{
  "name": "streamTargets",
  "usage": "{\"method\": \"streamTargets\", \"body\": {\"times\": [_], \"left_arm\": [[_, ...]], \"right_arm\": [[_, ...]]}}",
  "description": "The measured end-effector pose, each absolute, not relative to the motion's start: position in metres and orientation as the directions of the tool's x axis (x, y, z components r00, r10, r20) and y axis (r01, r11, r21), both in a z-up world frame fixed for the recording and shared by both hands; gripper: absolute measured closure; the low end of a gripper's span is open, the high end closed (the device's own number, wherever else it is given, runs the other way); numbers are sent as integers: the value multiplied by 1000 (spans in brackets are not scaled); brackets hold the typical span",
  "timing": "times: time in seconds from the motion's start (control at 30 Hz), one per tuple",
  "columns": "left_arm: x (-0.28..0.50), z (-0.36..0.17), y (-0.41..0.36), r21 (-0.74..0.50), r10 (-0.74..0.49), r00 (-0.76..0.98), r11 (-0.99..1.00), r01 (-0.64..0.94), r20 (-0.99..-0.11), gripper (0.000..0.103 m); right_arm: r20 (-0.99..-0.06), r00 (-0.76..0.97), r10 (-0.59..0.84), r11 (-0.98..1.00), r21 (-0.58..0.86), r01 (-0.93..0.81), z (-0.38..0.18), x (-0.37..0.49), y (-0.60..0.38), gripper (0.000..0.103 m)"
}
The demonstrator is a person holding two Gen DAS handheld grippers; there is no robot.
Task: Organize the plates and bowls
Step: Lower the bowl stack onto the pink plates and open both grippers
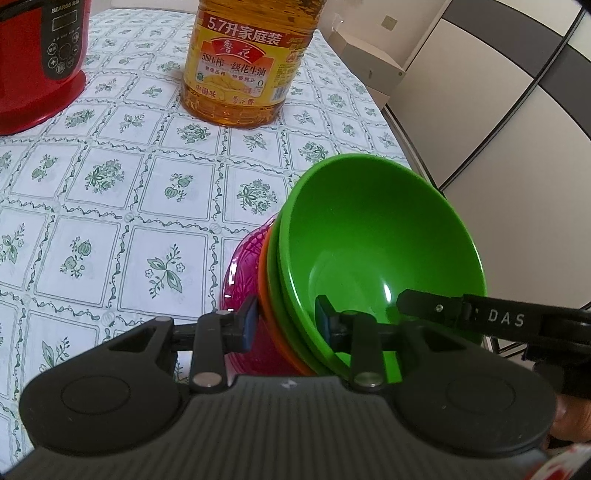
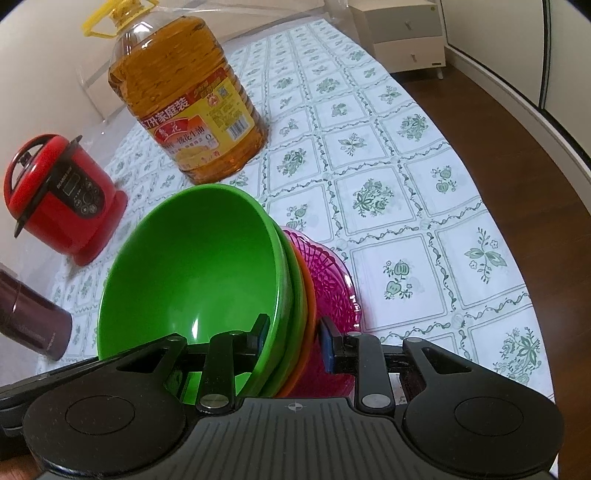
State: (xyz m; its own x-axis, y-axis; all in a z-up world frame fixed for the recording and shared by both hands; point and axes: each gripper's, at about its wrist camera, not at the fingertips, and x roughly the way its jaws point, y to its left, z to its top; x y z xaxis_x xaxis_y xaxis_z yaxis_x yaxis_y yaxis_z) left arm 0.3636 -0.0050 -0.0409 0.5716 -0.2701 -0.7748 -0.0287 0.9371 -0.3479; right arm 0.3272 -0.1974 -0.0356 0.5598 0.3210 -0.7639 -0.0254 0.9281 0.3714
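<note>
Soft, even daylight – sharp centre, fisheye-bent edges, small glare inside green bowl [image 1: 384,251].

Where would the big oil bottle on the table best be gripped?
By the yellow loop handle on top of the oil bottle, coming from above. The body looks far wider than either gripper's jaws, and the bottle stands upright with the handle clear.
</note>
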Motion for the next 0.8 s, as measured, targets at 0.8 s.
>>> {"method": "streamTargets", "body": {"times": [0.8], "left_arm": [[319,-6,12,-349,-176,710,931,-104,-682,34]], "right_arm": [[-713,625,316,933,354,-68,-4,294,-193,50]]}}
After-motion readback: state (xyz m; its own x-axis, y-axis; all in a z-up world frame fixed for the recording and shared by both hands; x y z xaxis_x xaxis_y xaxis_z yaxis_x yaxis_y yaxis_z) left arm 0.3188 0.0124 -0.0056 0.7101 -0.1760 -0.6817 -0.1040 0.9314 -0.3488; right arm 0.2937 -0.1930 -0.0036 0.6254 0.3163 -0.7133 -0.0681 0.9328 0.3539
